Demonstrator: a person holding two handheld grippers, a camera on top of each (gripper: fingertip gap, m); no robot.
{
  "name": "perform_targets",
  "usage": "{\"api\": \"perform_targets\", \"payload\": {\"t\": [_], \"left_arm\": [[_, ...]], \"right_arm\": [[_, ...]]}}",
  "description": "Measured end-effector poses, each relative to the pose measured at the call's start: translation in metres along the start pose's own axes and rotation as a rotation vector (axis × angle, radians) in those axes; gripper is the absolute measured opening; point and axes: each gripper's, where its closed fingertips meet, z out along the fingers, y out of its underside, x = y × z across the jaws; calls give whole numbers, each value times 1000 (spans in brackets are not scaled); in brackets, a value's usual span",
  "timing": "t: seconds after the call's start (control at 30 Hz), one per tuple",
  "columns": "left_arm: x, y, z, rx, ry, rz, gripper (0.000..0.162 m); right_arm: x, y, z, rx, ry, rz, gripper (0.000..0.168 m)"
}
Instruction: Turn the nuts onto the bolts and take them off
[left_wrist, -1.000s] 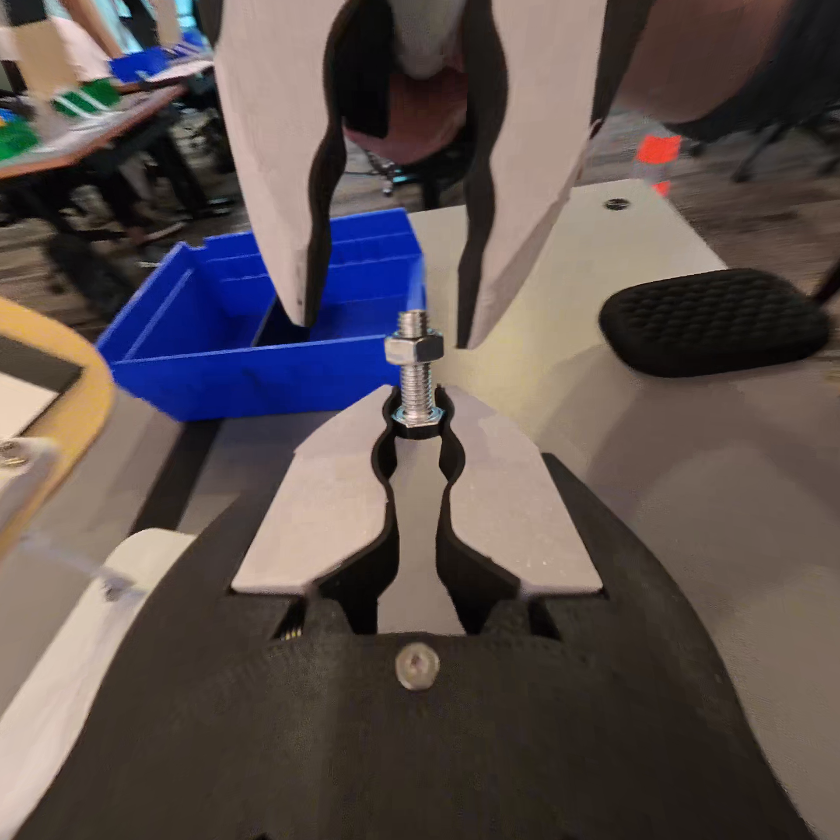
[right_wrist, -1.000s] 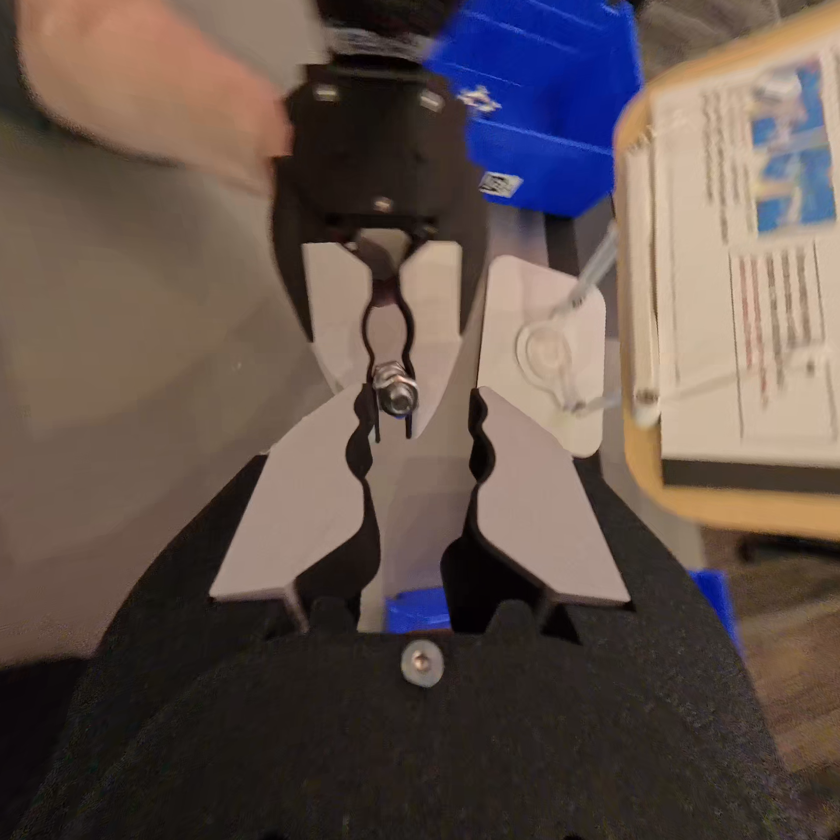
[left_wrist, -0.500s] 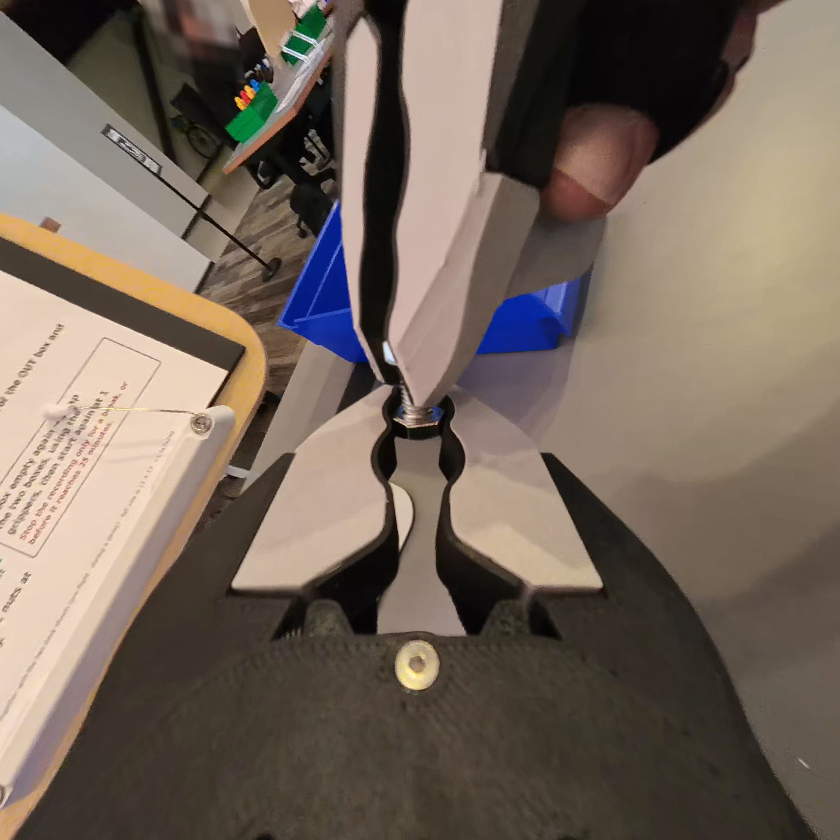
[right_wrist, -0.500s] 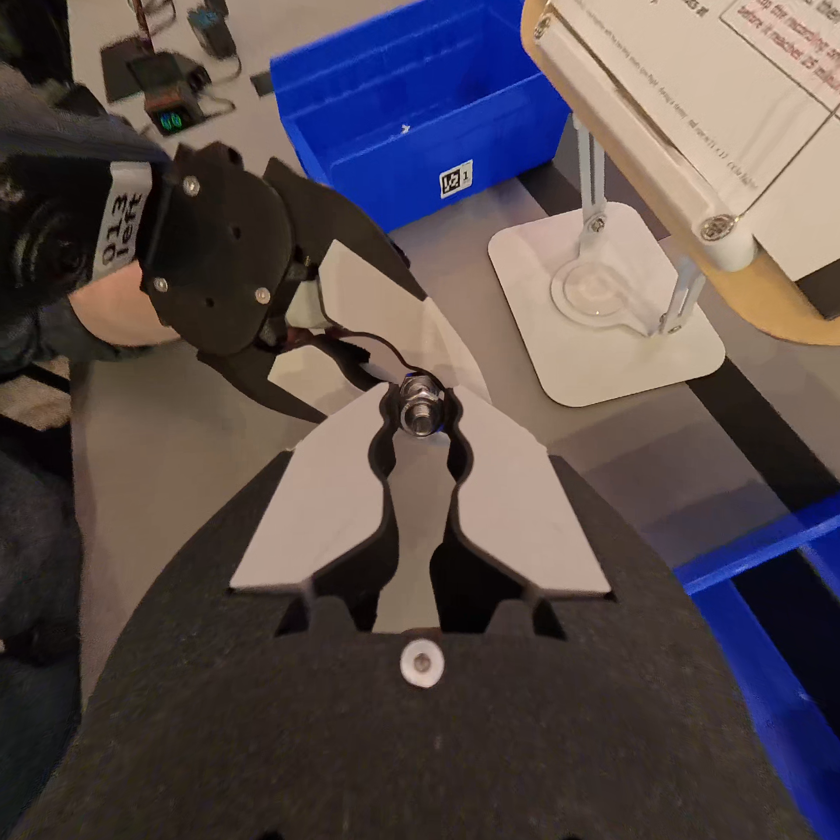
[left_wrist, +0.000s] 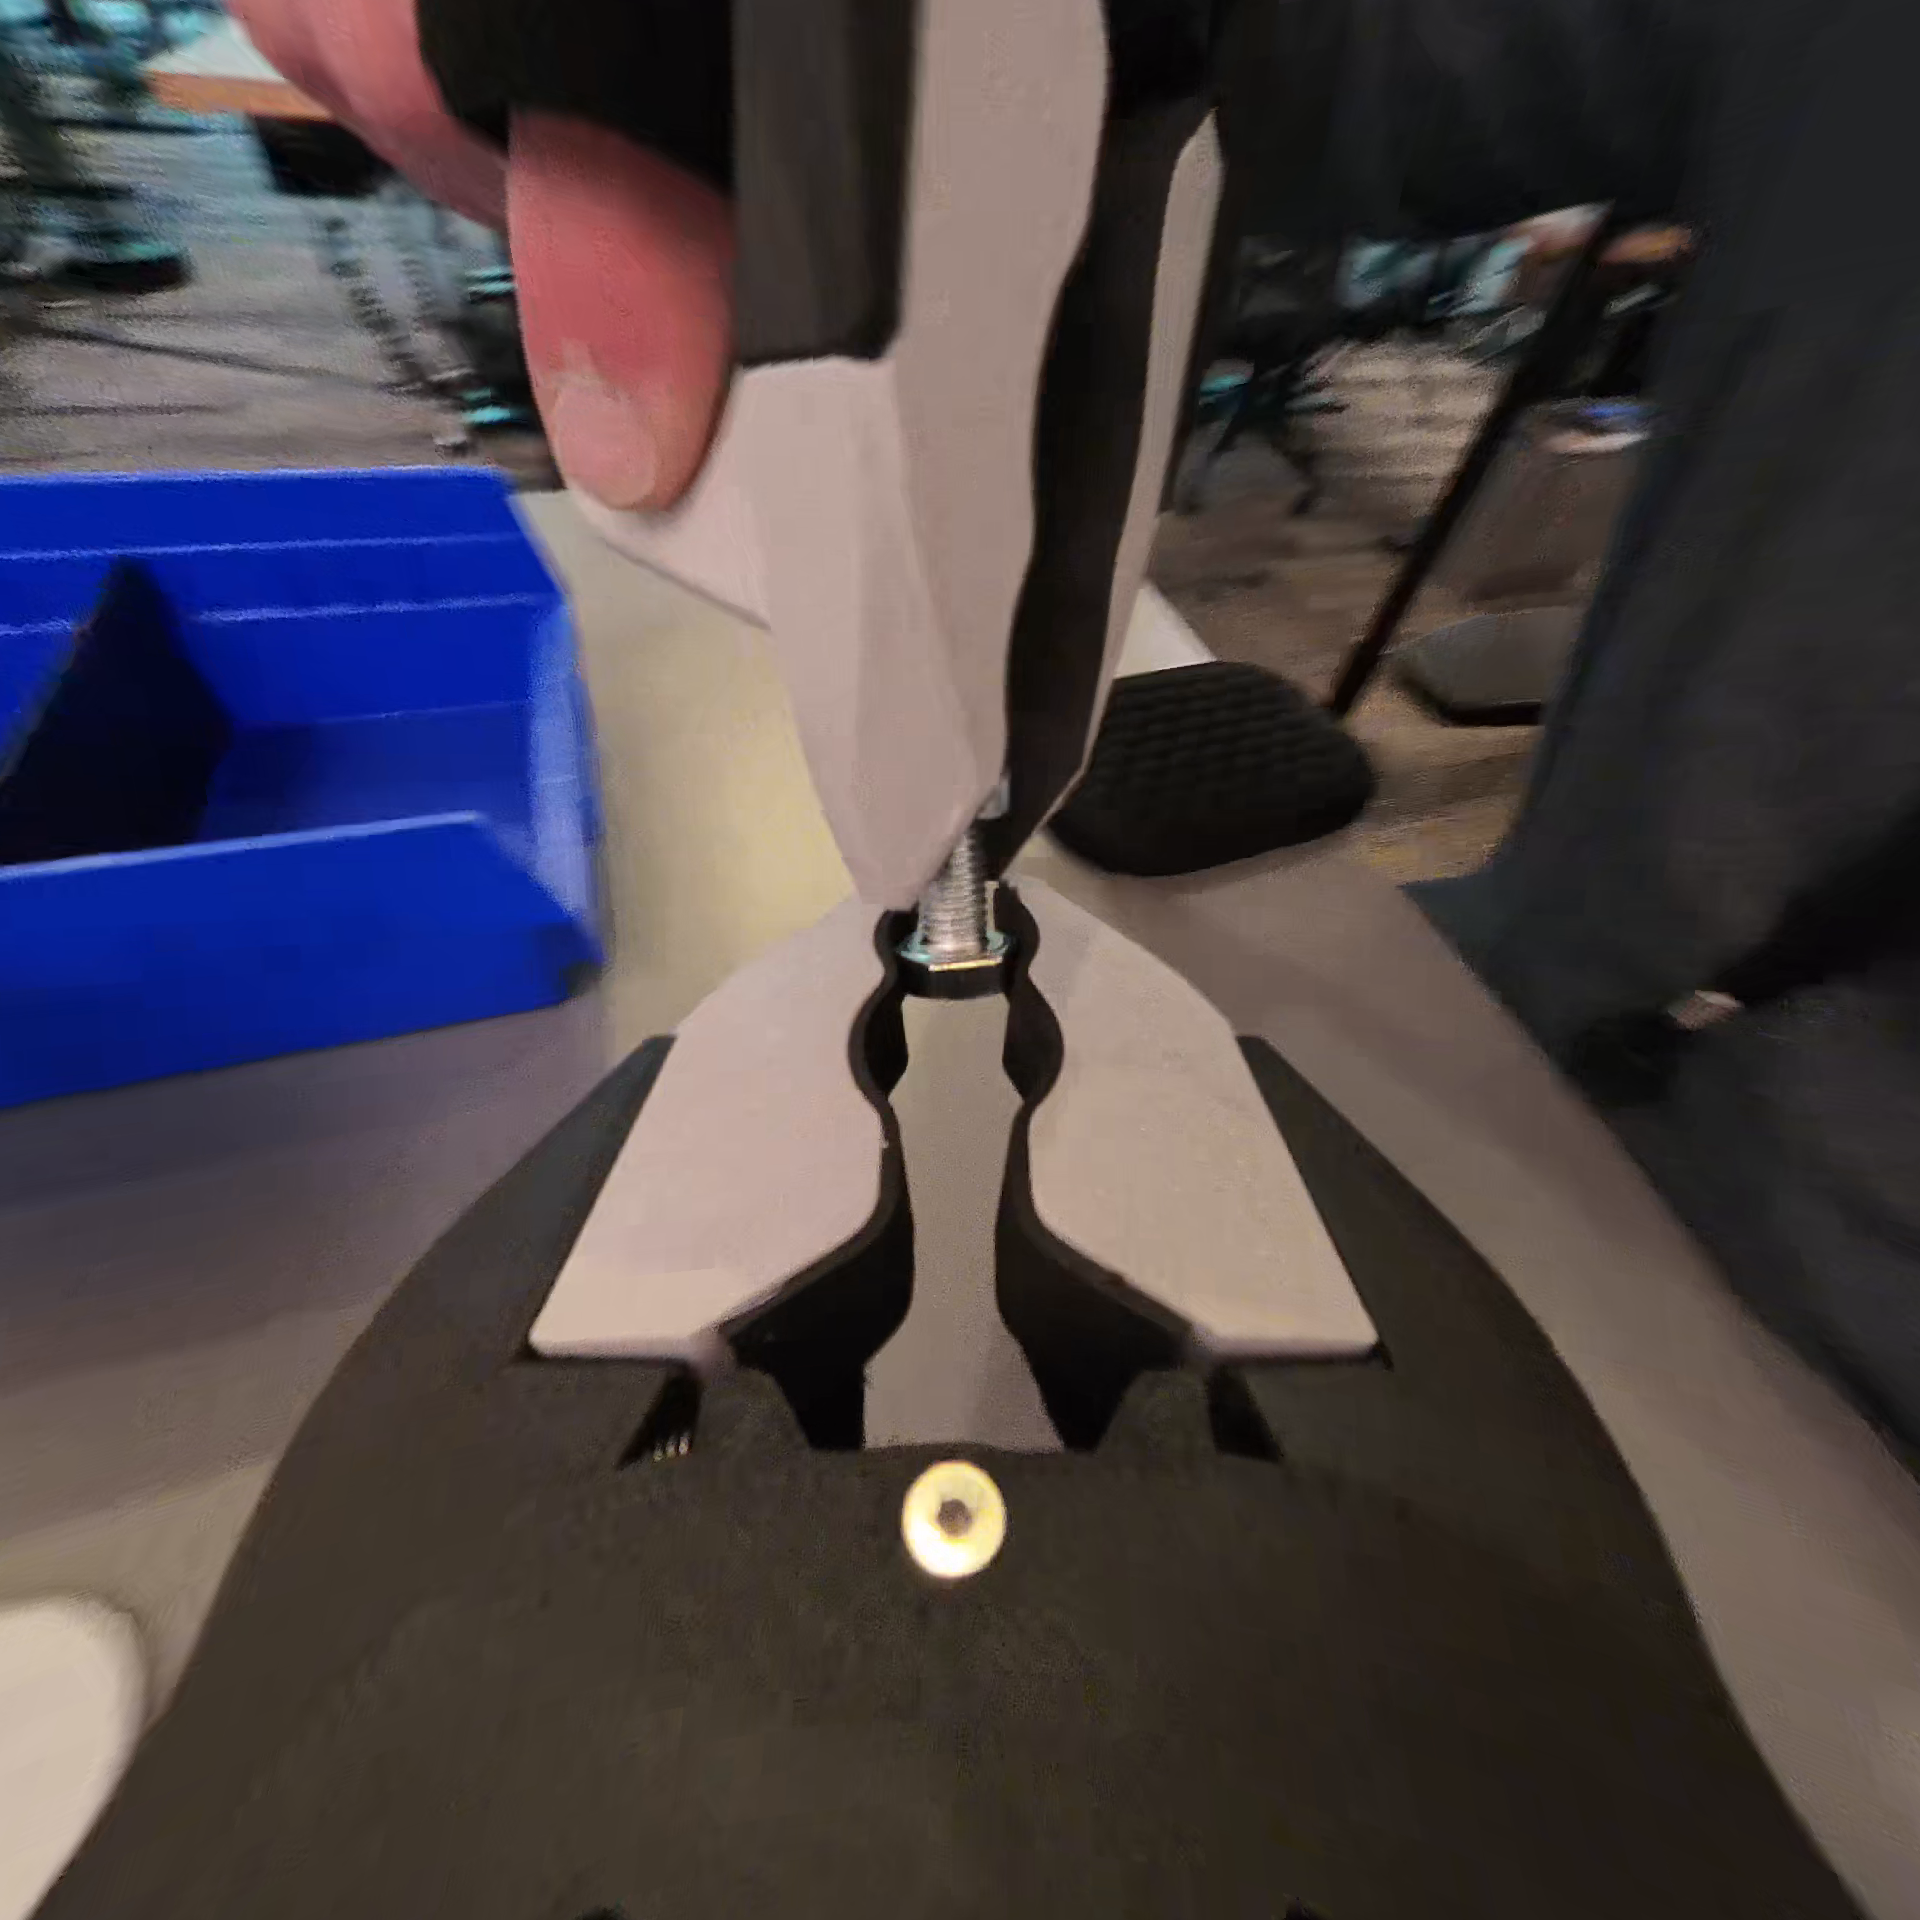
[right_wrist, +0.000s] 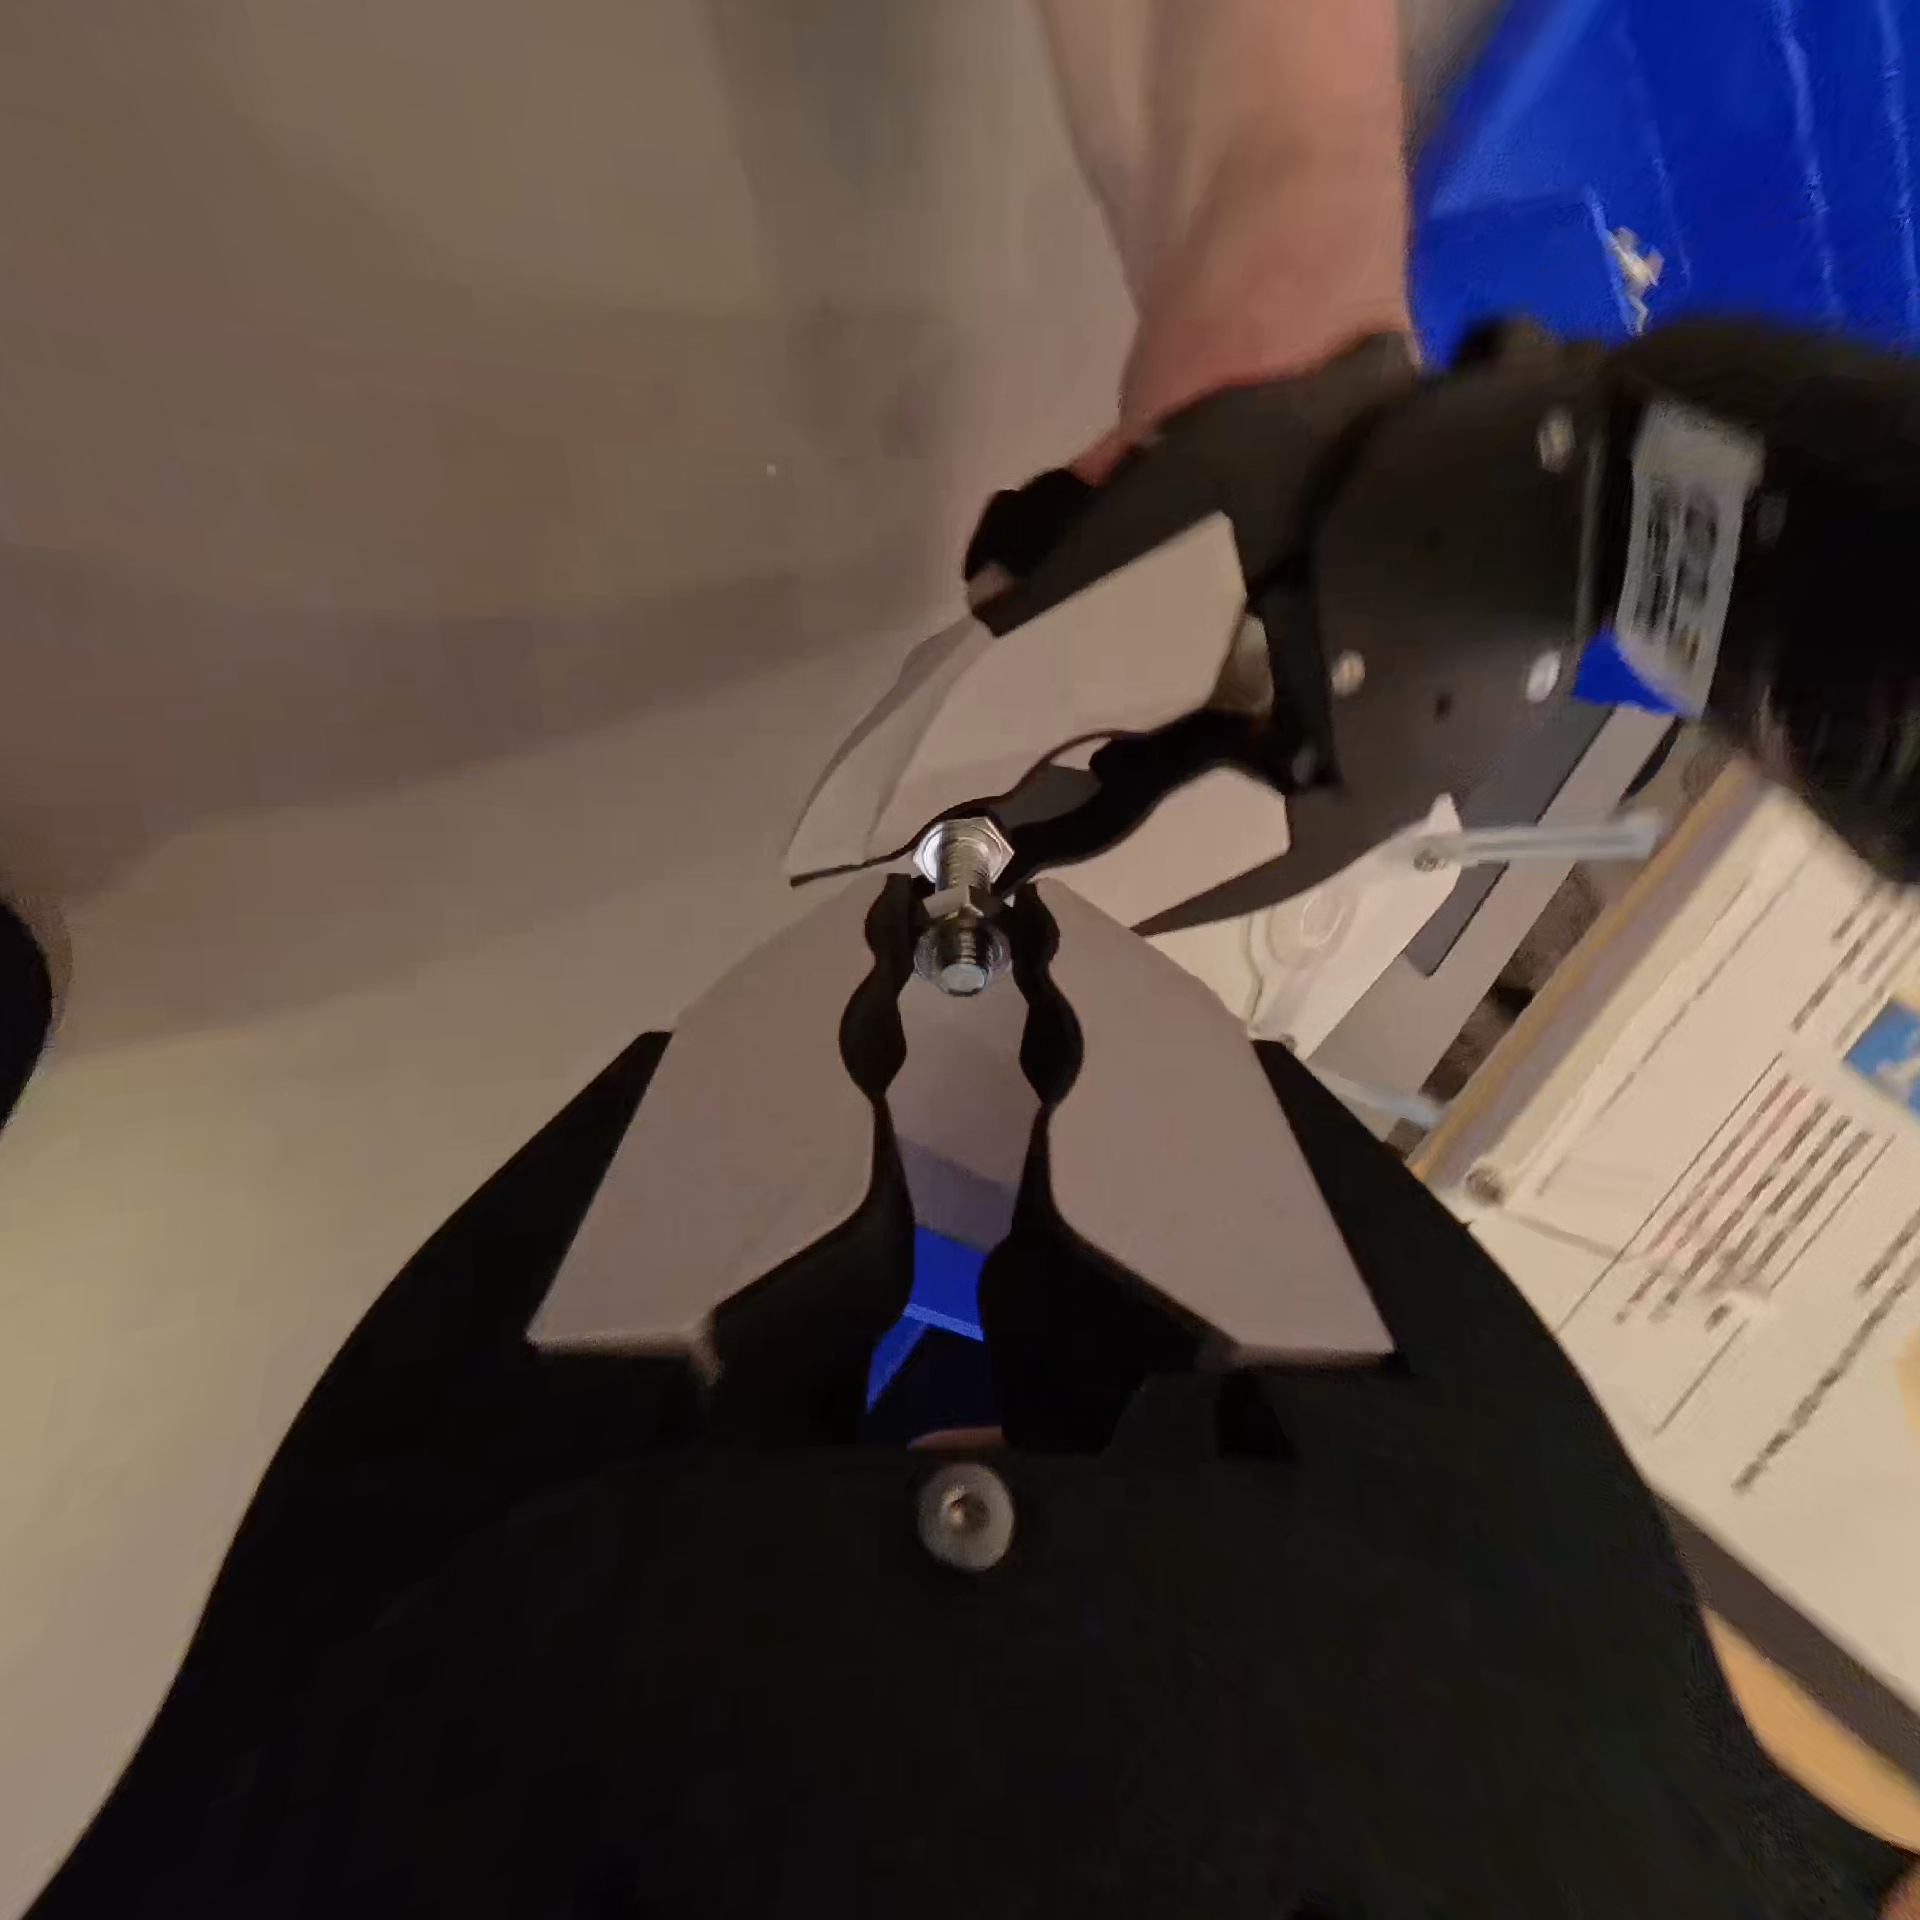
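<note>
My left gripper (left_wrist: 951, 961) was pinching the hex head of the bolt (left_wrist: 958, 902) between its fingertips, so the threaded shank stood up just beyond them. My right gripper (left_wrist: 982, 831) came down onto that shank from above, its pale fingers (left_wrist: 883, 665) narrowed to a slim gap around the thread; a thumb (left_wrist: 623, 312) lay against its side. In the right wrist view my right gripper (right_wrist: 954, 914) was clamped on the nut (right_wrist: 951, 906), which sat partway along the bolt (right_wrist: 952, 961), the free end of the thread pointing back between my fingers. Just past my tips, the left gripper (right_wrist: 961, 842) held the bolt head. Off to the left of my left fingers sat a blue bin (left_wrist: 291, 748) on the grey table (left_wrist: 686, 727), and a black textured pad (left_wrist: 1216, 769) lay beyond to the right. A sheet on a board (right_wrist: 1714, 1226) stood right of my right fingers.
</note>
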Motion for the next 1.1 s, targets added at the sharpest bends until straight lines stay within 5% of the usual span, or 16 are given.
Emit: {"api": "perform_targets", "payload": {"t": [0.17,0.2,0.43,0.7,0.87,1.1], "left_arm": [[7,8,6,17,88,-29,15],[3,7,4,19,68,-31,15],[-43,3,-16,-68,-338,114,15],[-76,-1,-27,-206,-727,259,15],[-83,1,-29,-292,-856,343,14],[-80,6,-24,-324,-827,347,14]], "right_arm": [[-4,2,7,-113,-29,-96,19],[-1,5,8,-110,-7,-45,32],[28,26,-8,131,174,609,45],[25,37,4,425,108,1235,37],[26,41,12,473,145,1326,23],[25,38,11,423,183,1199,19]]}}
